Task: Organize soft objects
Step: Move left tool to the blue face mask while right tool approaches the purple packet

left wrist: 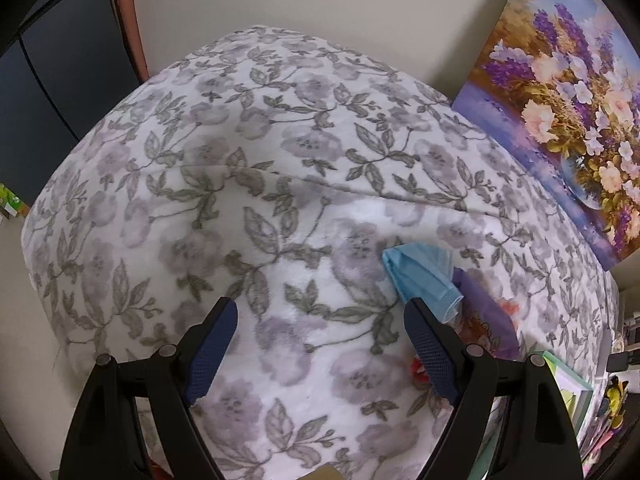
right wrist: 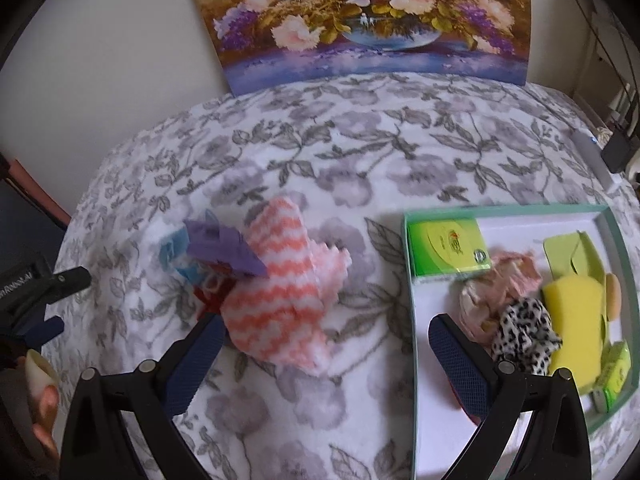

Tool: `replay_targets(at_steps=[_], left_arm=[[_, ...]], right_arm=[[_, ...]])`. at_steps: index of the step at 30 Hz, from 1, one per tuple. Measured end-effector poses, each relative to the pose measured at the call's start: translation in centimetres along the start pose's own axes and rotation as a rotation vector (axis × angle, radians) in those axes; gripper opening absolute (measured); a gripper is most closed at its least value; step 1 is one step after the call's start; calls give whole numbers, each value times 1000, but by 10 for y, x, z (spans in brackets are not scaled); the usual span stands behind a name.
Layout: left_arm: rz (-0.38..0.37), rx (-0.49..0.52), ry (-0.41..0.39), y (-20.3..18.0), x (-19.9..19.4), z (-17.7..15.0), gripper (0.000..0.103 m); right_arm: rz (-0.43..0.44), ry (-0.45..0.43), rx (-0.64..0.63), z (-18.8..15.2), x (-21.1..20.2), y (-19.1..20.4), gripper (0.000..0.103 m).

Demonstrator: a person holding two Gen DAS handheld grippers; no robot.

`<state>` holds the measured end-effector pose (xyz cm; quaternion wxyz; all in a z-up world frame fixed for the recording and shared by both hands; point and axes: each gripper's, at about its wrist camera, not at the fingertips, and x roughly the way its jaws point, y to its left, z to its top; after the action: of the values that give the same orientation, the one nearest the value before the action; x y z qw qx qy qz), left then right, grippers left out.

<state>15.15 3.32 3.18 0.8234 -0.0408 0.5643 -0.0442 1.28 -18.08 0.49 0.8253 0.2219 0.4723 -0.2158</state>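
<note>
Right wrist view, grey-and-lilac floral fleece blanket over the counter, mint-rimmed white tray right holding yellow sponge, coral zigzag-striped cloth heaped centre-left, right hand-held gripper open, empty, left hand-held gripper open, empty above blanket.

Soft things counted on the floral bed cover

One pink zigzag cloth, one purple piece, one blue piece at 9 o'clock; one tray at 3 o'clock holding one leopard scrunchie, one yellow sponge, one green box.
</note>
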Motion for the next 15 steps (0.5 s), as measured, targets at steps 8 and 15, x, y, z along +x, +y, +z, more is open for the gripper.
replay_targets(at_steps=[8, 15], left_arm=[[-19, -10, 23, -9, 18, 7, 86], [-46, -28, 45, -16, 30, 12, 86]], right_arm=[[109, -38, -2, 12, 5, 7, 103], [166, -54, 25, 17, 7, 12, 103]])
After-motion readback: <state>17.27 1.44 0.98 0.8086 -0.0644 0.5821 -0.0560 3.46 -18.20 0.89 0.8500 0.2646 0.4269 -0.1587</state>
